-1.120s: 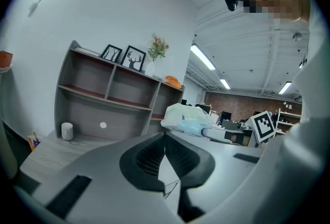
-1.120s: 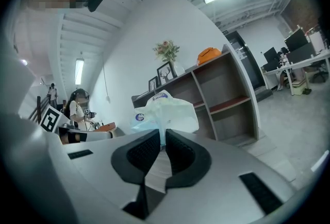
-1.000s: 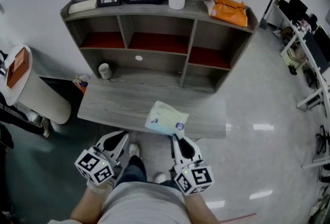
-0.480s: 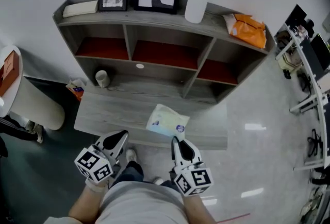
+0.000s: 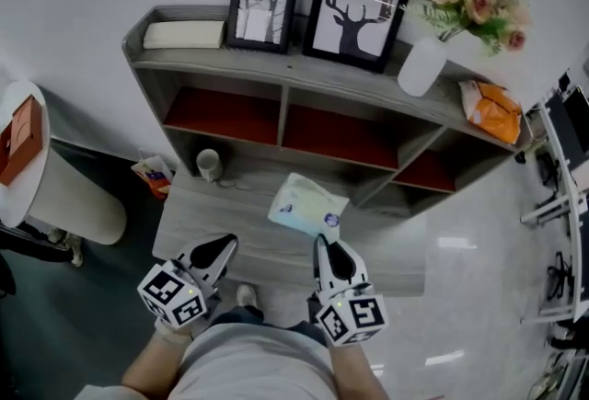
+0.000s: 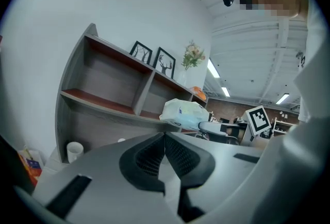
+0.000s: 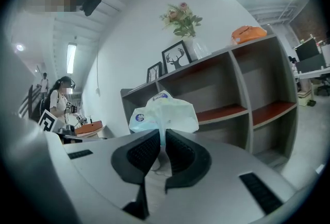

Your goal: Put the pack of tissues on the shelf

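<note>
The pack of tissues is a soft pale green and white packet with a round blue mark. My right gripper is shut on its near edge and holds it in the air above the low grey table, in front of the shelf unit. In the right gripper view the tissue pack sticks up from between the jaws of that gripper. My left gripper is shut on nothing, at the table's near edge. In the left gripper view the pack hangs ahead of the left gripper.
The shelf top carries a flat book, two framed pictures, a white vase of flowers and an orange bag. A white cup stands on the table. A round white side table stands at the left.
The pack has been lifted off the table in my right gripper and carried forward toward the shelf. The head view has tilted up, showing more of the shelf top.
</note>
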`<state>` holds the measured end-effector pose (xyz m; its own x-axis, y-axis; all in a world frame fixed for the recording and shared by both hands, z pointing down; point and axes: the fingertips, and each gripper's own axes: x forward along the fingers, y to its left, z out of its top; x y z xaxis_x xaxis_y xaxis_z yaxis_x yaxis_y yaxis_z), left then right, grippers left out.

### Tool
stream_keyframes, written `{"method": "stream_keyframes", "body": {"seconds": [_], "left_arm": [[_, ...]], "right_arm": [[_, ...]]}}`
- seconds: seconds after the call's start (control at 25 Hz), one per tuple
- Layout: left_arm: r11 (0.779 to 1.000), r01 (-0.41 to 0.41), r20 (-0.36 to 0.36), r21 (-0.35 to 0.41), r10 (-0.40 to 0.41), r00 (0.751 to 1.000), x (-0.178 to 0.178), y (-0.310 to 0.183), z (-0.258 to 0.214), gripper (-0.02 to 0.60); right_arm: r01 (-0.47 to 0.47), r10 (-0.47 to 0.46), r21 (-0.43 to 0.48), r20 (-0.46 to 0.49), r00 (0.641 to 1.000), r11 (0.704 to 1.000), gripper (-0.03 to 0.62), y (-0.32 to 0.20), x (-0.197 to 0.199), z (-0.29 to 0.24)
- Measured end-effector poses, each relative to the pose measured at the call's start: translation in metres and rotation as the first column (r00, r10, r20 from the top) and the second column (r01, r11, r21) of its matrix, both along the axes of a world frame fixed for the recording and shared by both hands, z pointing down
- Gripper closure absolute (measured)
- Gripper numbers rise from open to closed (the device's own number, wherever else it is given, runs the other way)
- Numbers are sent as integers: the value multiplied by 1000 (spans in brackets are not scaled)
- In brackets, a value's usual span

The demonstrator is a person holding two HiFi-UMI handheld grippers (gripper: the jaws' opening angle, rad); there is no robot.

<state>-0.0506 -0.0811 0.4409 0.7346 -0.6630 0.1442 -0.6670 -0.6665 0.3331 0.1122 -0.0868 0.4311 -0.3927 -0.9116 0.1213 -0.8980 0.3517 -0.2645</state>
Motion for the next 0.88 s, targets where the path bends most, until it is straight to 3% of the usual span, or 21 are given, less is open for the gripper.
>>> {"method": "stream_keyframes", "body": {"seconds": [0.4, 0.88], "left_arm": [[999, 47, 4, 13, -47, 999, -78, -47, -1, 565], [981, 192, 12, -26, -192, 981, -129, -53, 5, 565]], "right_arm": [[66, -66, 42, -18, 998, 997, 551, -73, -87, -18], [182, -180, 34, -50, 982, 983, 551, -138, -152, -13]]}}
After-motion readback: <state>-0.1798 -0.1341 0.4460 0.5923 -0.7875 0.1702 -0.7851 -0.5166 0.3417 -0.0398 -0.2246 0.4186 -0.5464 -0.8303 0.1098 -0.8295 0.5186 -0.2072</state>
